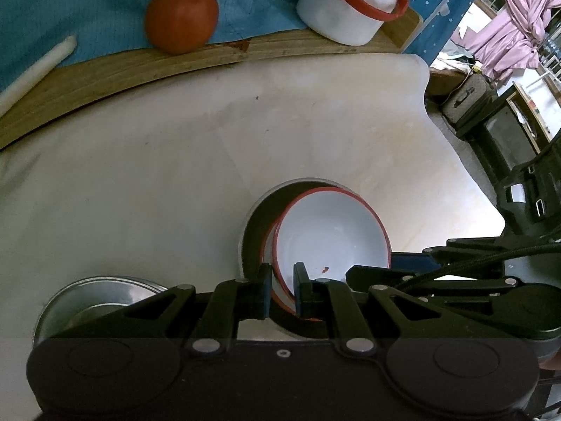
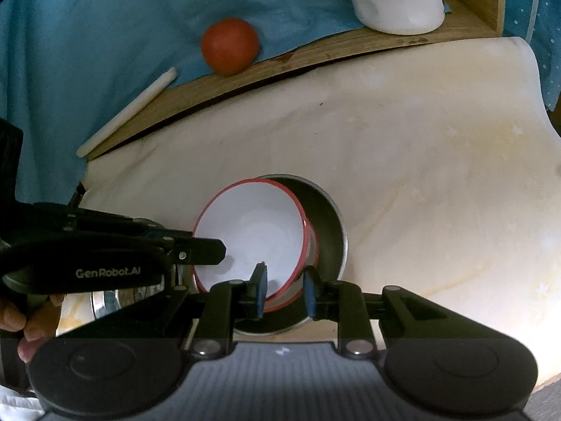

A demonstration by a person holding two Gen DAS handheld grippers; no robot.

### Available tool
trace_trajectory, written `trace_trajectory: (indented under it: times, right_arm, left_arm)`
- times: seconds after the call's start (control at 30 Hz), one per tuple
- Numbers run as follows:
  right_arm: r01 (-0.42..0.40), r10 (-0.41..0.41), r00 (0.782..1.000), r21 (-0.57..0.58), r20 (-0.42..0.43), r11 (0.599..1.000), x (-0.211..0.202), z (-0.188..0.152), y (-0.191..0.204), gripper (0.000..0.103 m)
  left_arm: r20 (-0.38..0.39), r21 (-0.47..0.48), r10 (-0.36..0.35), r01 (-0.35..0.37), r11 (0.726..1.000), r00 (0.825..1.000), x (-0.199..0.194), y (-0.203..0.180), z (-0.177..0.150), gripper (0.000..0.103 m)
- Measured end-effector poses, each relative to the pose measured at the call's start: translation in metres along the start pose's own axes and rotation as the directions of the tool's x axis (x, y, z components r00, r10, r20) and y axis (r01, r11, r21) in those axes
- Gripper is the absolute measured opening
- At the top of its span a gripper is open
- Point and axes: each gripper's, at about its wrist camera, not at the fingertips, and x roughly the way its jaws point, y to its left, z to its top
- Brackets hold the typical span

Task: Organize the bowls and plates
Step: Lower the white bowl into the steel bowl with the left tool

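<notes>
- While both tools work on the same stack, the white bowls (image 1: 333, 235) with red rims sit tilted inside the dark metal bowl (image 1: 254, 231), which serves as the landmark for every position below.
- Two red rims show one within the other, so at least two white bowls are nested; the exact count cannot be read.
- The left gripper (image 1: 282, 289) straddles the near rim of the white bowls, one finger outside the wall and one inside. The pads look pressed on the rim, so it is judged clenched on the white bowls.
- The right gripper (image 2: 283, 293) straddles the rim on its own side, but a gap shows between its outer pad and the wall, so it is judged not yet clamped.
- A steel plate (image 1: 101, 298) lies on the desk (image 1: 175, 175) just left of the dark metal bowl, partly hidden by the left gripper body.
- A tomato (image 1: 181, 17), a white stick (image 1: 35, 70) and a white container (image 1: 343, 10) lie well beyond the dark metal bowl, on the wooden board (image 1: 140, 70) and blue cloth (image 1: 87, 3).
- Step in hand, as judged: seating or lifting the nested white bowls relative to the dark metal bowl.
- Next move calls for levelling the tilted bowls, with both sides moved evenly. Uneven force could tip the stack or slide the dark metal bowl.
</notes>
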Motion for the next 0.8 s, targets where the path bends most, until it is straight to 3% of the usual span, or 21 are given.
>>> trace_trajectory:
  times: [0.8]
  right_arm:
    - [0.012, -0.012, 1.000, -0.006, -0.004, 1.000, 0.0003, -0.0010, -0.0003, 0.032]
  left_arm:
    - [0.002, 0.004, 0.034, -0.034, 0.999, 0.999, 0.0024, -0.0042, 0.0011, 0.022]
